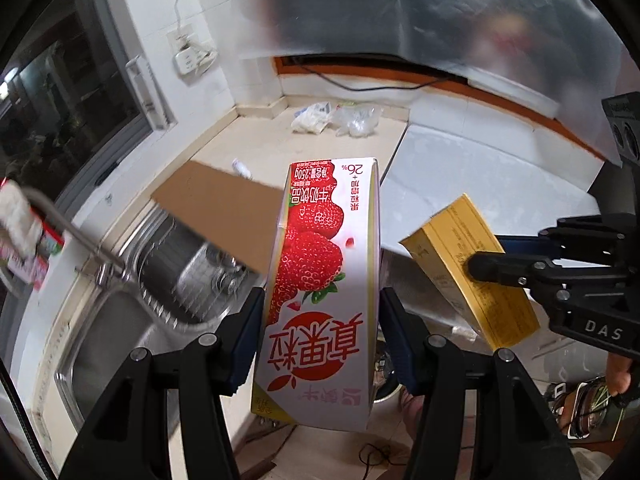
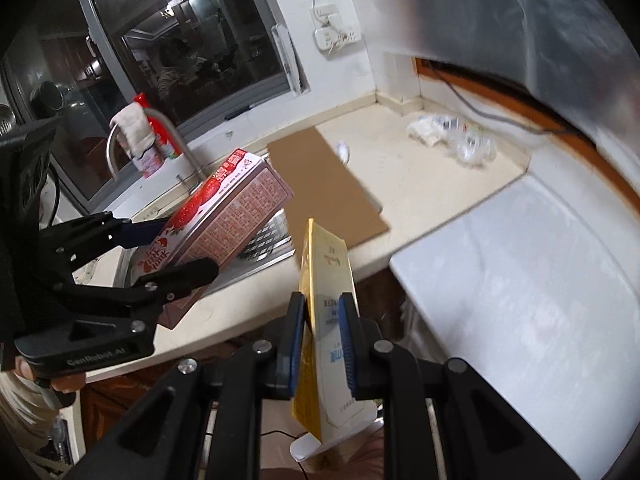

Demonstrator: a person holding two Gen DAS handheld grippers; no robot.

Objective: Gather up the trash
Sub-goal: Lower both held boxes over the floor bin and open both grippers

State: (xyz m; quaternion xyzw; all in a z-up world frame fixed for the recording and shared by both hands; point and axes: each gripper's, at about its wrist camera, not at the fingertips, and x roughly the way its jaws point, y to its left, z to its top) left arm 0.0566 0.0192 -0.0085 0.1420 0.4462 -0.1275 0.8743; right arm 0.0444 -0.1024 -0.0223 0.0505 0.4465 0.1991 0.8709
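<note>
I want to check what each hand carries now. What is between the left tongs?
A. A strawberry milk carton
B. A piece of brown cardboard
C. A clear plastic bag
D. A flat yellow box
A: in the left wrist view the left tongs close on the strawberry carton, while the yellow box sits in the right tongs.

Your strawberry carton [image 1: 320,292] reads "真果粒", "牛奶饮品" and "26%". Your right gripper [image 1: 474,268] says "DAS"; your left gripper [image 2: 192,252], "GenRobot.AI".
</note>
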